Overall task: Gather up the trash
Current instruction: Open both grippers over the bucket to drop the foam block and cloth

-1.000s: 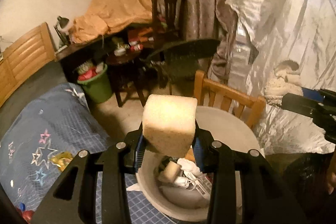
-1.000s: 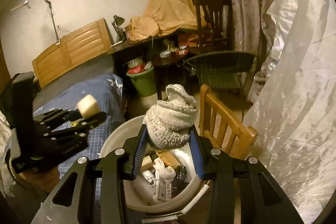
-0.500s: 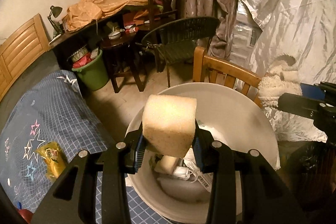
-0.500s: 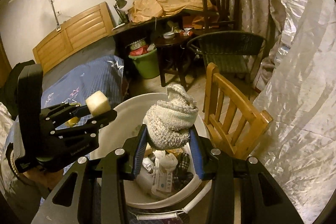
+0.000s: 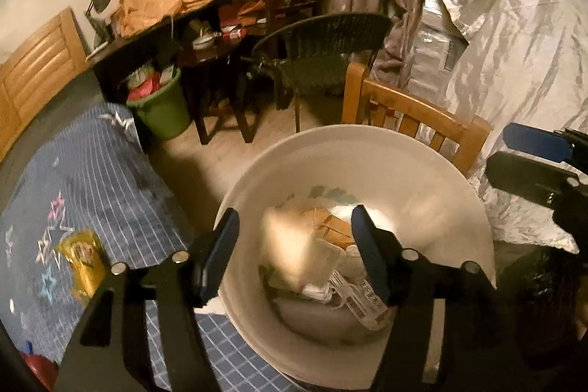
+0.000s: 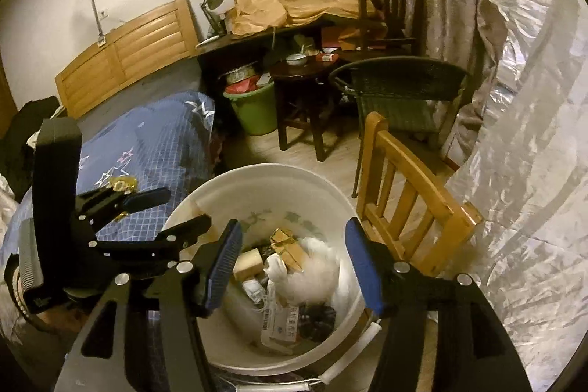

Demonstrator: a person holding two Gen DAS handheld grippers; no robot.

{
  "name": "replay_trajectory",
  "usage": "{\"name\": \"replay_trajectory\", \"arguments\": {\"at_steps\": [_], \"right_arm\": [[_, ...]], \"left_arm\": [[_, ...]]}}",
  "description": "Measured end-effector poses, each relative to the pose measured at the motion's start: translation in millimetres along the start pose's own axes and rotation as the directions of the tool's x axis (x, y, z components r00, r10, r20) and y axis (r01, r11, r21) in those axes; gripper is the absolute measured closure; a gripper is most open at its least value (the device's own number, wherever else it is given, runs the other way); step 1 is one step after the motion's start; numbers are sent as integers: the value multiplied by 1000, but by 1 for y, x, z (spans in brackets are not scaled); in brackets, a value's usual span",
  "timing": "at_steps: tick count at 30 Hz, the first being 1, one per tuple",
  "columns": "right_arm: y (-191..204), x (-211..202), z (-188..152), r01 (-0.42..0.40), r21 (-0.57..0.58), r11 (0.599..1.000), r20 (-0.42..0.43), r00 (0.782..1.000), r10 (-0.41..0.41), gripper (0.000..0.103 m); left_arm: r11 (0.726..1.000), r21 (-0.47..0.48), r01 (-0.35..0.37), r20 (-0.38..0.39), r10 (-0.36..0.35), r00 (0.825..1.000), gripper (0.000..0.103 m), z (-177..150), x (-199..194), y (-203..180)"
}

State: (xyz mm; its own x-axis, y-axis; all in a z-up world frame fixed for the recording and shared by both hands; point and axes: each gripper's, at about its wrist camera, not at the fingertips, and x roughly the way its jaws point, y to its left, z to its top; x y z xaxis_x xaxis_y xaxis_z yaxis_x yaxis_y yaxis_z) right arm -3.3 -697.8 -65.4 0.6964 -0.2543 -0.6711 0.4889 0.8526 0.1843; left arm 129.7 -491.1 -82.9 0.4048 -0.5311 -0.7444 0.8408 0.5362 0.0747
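**Both pieces of trash drop into the white bucket**

The step in hand is the release. Both grippers hang over the white bucket (image 5: 422,171), and both are letting go at this moment.

The left gripper (image 5: 294,245) has its jaws opening, and nothing is pressed between the pads. The yellowish sponge block (image 5: 286,245) shows only as a blur under them, inside the bucket, just above the trash heap (image 5: 341,274) — I judge that it is falling, not held.

The right gripper (image 6: 292,254) is the same: its jaws are opening and the blue pads stand apart from the thing. The pale knitted bundle (image 6: 312,270) is a soft white smear low in the bucket, on top of the papers and small boxes there. It touches neither pad, as far as the blur lets me see.

So the two things of this round are in the bucket or nearly so. What remains is outside of it. On the blue star-patterned bedspread (image 5: 92,190), beside the bucket on the left gripper's side, lies a yellow wrapper (image 5: 82,259); it looks like trash not yet collected.

The next move, I think, calls for lifting both grippers clear of the bucket rim, then carrying the left one over the bedspread to that wrapper — a thin, flat thing, so the fingers must come low and pinch an edge.
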Motion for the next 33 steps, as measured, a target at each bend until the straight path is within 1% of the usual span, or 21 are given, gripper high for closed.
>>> {"name": "replay_trajectory", "arguments": {"at_steps": [5, 11, 13, 15, 17, 19, 20, 23, 26, 29, 32, 33], "right_arm": [[-8, -3, -4, 7, 15, 1000, 3, 1000, -7, 43], [-13, -12, -10, 5, 47, 999, 25, 1000, -6, 43], [-12, -21, -13, 17, 48, 999, 47, 999, -19, 43], [-9, -37, -18, 44, 55, 998, 99, 994, -49, 41], [-8, -51, -23, 62, 65, 996, 148, 986, -71, 30], [-6, -72, -34, 96, 89, 991, 222, 968, -113, 23], [-5, -79, -38, 105, 97, 990, 246, 961, -126, 22], [-5, -92, -48, 122, 114, 986, 276, 949, -149, 21], [-2, -101, -58, 138, 114, 984, 281, 945, -165, 20], [-1, -110, -65, 152, 119, 981, 290, 940, -181, 19], [-3, -118, -70, 155, 136, 978, 297, 936, -190, 16], [-4, -120, -72, 155, 139, 978, 298, 935, -191, 16]], "left_arm": [[1000, -13, 3, -10, -3, 1000, 42, -3, 2, 1], [999, -32, -7, 2, 7, 1000, 42, -7, -5, 5], [999, -30, -14, 9, 14, 1000, 42, -9, -9, 5], [999, -23, -22, 28, 22, 999, 41, -12, -17, 4], [1000, -19, -22, 47, 23, 999, 31, -15, -24, 2], [1000, -9, -27, 70, 28, 997, 26, -19, -32, -1], [999, -1, -35, 89, 35, 995, 23, -22, -38, -4], [1000, 10, -29, 110, 28, 994, 15, -27, -47, -9], [1000, 16, -7, 113, 5, 994, 15, -31, -54, -14], [999, 26, 40, 100, -43, 994, 13, -36, -57, -19], [998, 45, 36, 123, -41, 992, 13, -43, -60, -25], [997, 56, 47, 121, -53, 991, 13, -45, -60, -28]]}}
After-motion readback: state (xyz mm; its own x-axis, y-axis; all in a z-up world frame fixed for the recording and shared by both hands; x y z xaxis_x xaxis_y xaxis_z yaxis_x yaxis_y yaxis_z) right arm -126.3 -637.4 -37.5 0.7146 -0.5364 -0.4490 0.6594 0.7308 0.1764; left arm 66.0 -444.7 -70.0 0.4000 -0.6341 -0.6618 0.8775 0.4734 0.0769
